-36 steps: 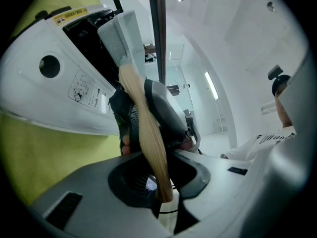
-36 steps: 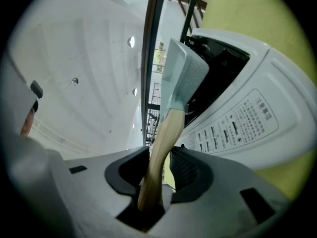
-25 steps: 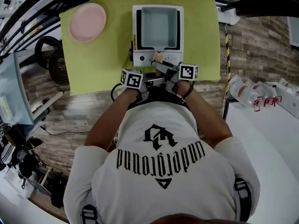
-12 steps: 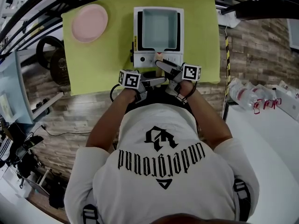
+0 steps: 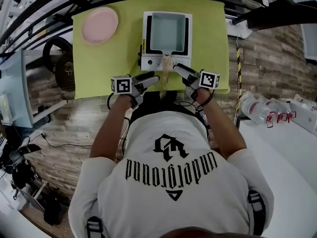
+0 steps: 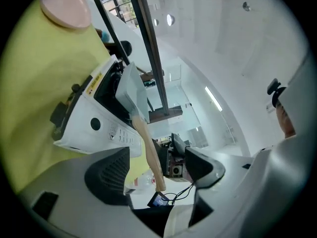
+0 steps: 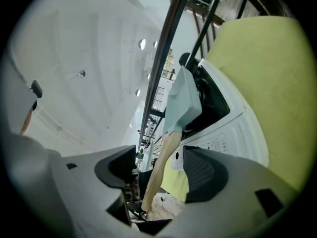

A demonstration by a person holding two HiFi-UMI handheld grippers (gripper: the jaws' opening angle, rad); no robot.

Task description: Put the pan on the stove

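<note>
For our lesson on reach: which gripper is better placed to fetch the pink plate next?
Left. The pink plate lies at the far left corner of the mat; the left gripper, jaws just opened and holding nothing, is on that side of the pan handle.

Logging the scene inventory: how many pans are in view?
1. The square pale-blue pan sits on the white stove on the yellow-green mat, its wooden handle toward the person. No other shows.
</note>
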